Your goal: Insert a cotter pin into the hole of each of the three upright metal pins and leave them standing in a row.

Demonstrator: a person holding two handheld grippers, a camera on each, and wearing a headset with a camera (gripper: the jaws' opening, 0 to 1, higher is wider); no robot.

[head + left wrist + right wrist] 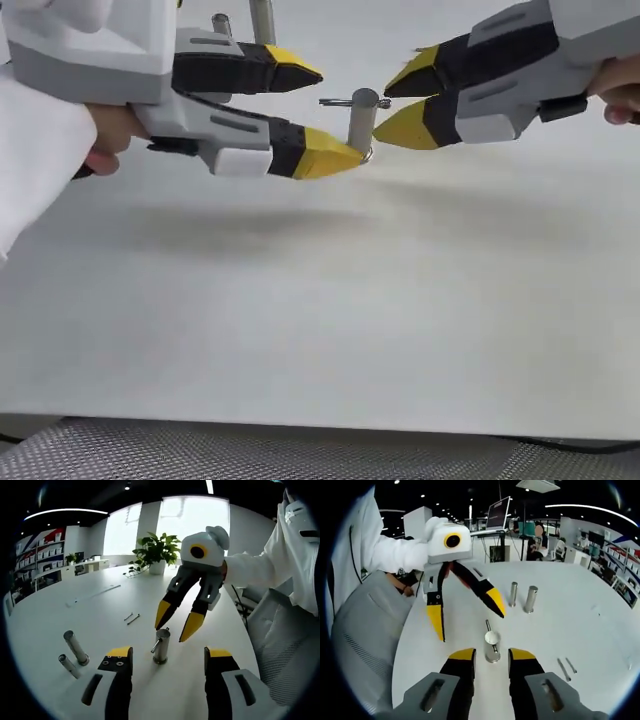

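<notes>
**A:** At the near edge of the scene, what lies before the person?

**B:** A strip of grey mesh [250, 455], and beyond it the bare white desk [300, 320].

**A:** And at mid-desk?

**B:** One upright metal pin [362, 125] stands on the desk. A cotter pin [338, 102] passes level through the hole near its top and sticks out mainly to the left.

**A:** How do the left tongs stand?

**B:** The left tongs [340, 115] reach in from the left, held by a hand [110, 135] in a white sleeve. Their jaws are wide apart and grip nothing. The lower yellow tip lies by the foot of the upright metal pin; whether it touches cannot be told.

**A:** And the right tongs?

**B:** The right tongs [382, 115] reach in from the right. Their jaws are also apart, by a narrower gap, and hold nothing. The tips lie just beside the right side of the upright metal pin, near its top, opposite the left tongs.

**A:** What stands farther back?

**B:** A thicker pin [531, 599] and a thinner pin [513, 594] stand upright side by side, apart from the first. Farther back and to the right, two loose cotter pins [133, 619] lie flat on the desk. Far to the right, a potted plant [157, 555] stands at the end of the desk.
</notes>
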